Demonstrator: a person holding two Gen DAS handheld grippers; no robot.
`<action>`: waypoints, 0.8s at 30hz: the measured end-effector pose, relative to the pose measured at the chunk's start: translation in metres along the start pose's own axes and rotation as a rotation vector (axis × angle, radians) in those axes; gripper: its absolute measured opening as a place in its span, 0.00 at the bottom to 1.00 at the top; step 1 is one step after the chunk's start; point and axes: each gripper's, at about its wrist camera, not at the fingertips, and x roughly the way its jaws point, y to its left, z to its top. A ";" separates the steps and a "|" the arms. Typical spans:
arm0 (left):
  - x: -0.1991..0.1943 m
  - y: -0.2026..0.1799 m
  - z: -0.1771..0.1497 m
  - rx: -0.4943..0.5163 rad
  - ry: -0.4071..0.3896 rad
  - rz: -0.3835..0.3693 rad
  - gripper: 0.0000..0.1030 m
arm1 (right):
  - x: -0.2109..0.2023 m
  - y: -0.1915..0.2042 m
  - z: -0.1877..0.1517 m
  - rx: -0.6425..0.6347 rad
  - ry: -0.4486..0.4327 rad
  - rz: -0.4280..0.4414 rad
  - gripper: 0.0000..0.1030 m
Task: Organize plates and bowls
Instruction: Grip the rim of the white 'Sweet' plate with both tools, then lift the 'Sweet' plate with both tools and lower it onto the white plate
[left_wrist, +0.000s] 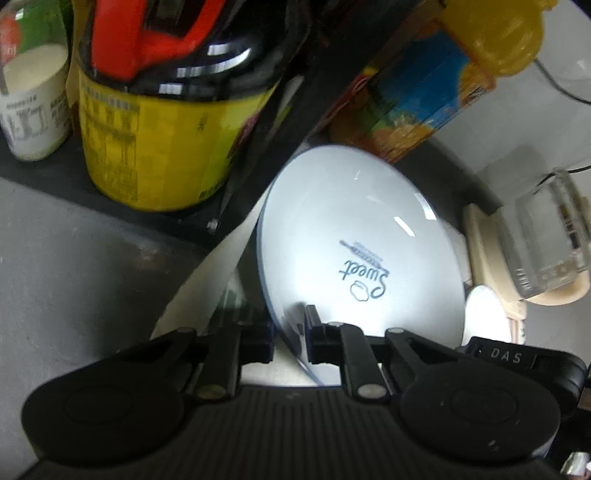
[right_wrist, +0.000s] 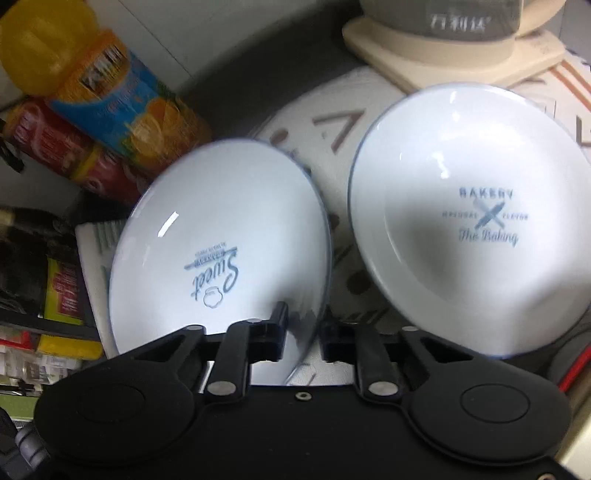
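A: Starting with the left gripper (left_wrist: 290, 334): how wide?

B: Pinched nearly together on the near rim of the Sweet plate (left_wrist: 362, 229). One of the fingers (left_wrist: 312, 323) over the printed face, the other behind it.

A: And for the right gripper (right_wrist: 304, 332)?

B: Much the same. Closed onto the lower edge of a Sweet plate (right_wrist: 221, 229), with the rim caught between the fingers (right_wrist: 279, 323). Probably the same plate, going by the print, though hard to tell for certain.

A: Lying flat?

B: No. Tipped up on edge over the table (right_wrist: 332, 122) with its patterned cover, face toward both cameras, lettering turned sideways.

A: Anything beside it?

B: Just to the right in the right wrist view, the Bakery plate (right_wrist: 461, 221), also tilted, separated from the first by a narrow gap. Behind both, a cream appliance base (right_wrist: 424, 55).

A: And to the left?

B: A juice bottle (right_wrist: 110, 96) with a yellow cap, slanting behind the plate. In the left wrist view, that juice bottle (left_wrist: 424, 92) above the plate, plus a dark bottle (left_wrist: 147, 129) with a yellow label standing on a black shelf (left_wrist: 37, 166).
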 end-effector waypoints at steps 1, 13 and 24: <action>-0.005 -0.001 0.002 0.014 -0.015 -0.011 0.12 | -0.007 0.000 0.000 -0.011 -0.027 0.019 0.12; -0.037 -0.008 -0.005 0.039 -0.028 -0.054 0.14 | -0.055 0.005 -0.011 -0.046 -0.163 0.072 0.11; -0.069 -0.014 -0.027 0.047 -0.057 -0.077 0.14 | -0.087 -0.002 -0.040 -0.063 -0.258 0.090 0.11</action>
